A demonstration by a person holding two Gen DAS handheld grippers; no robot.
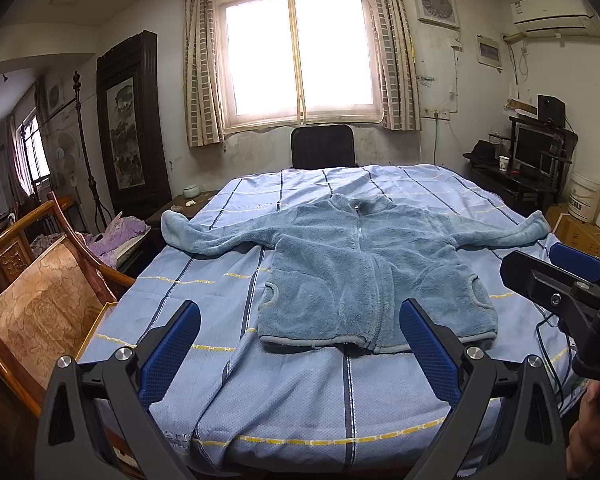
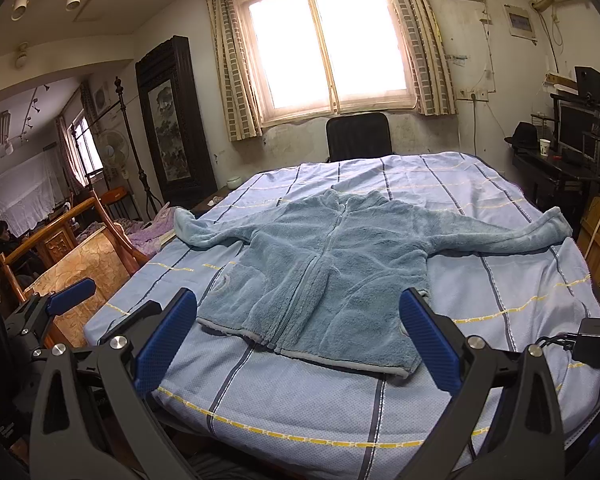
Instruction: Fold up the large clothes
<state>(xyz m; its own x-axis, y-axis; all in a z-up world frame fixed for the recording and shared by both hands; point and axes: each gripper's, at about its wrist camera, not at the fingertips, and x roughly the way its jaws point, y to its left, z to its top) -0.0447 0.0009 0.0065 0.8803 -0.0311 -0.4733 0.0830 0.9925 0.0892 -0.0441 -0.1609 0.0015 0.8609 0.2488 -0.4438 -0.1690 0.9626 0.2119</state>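
Left gripper (image 1: 300, 356): blue pads spread wide apart, nothing between them, hovering over the near edge of the bed.
Right gripper (image 2: 298, 346): fingers likewise parted and empty, level with its partner, which shows at its far left edge.
Hand (image 1: 586, 432): part of a person's hand wraps the right tool's handle, low at the right of the left wrist view.
Bed (image 1: 300, 420): covered by a light blue sheet with dark and yellow stripes, running away ahead of both grippers.
Jacket (image 1: 364, 256): blue fleece, zipped shut, lying flat and front up on the sheet just beyond the fingertips; hem nearest, collar farthest, both sleeves stretched out to the sides.
Pockets: one opening on each lower front, contents not visible.
Wooden chair (image 1: 40, 304): left of the left gripper, beside the bed.
Black chair (image 2: 358, 136): beyond the bed's far end, under the window.
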